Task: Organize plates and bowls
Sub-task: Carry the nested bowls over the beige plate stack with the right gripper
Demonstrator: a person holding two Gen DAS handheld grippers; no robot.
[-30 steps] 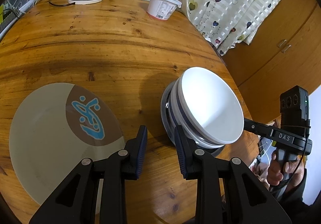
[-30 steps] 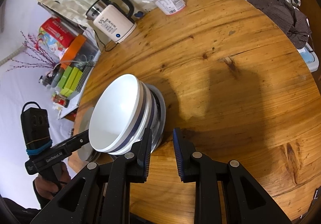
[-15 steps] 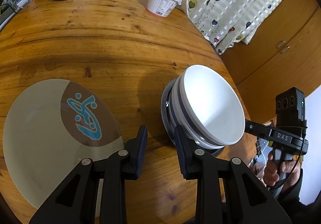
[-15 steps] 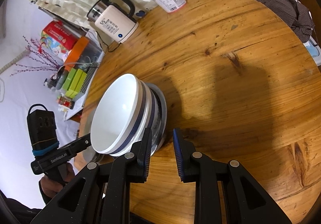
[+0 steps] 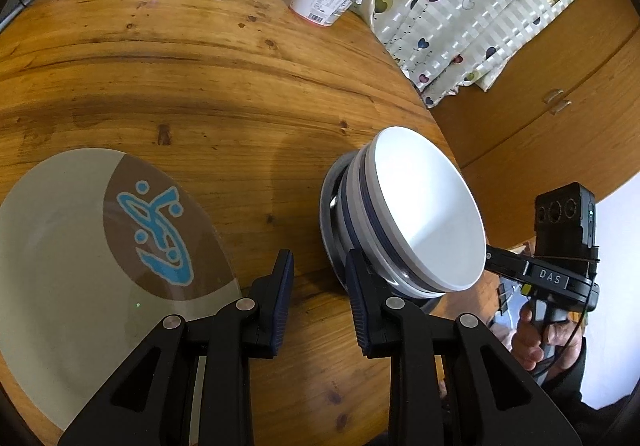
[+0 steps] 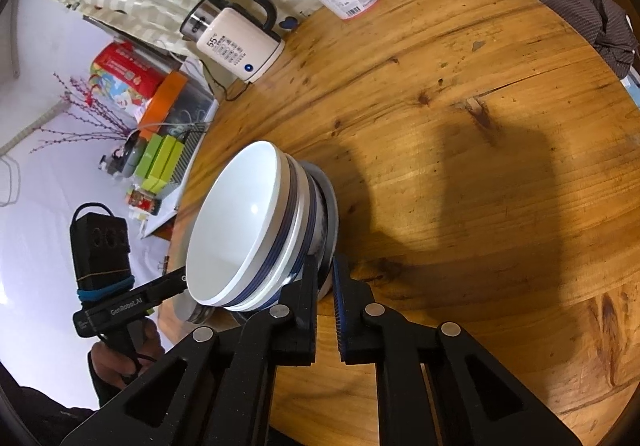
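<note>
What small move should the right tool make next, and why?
Probably ease the stack slightly toward the large plate: the right tool is shut on the rim of the small plate under the stacked bowls, which sit near the table edge.

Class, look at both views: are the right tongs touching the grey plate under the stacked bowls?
Touching. The right wrist view shows the right tongs shut on the grey plate at its near rim, which sits pinched between their pads.

Two wrist cameras, close above the round wooden table [image 5: 224, 94]

Each angles downward from opposite sides; both share the stacked white blue-banded bowls [image 5: 424, 214] [image 6: 240, 230].
</note>
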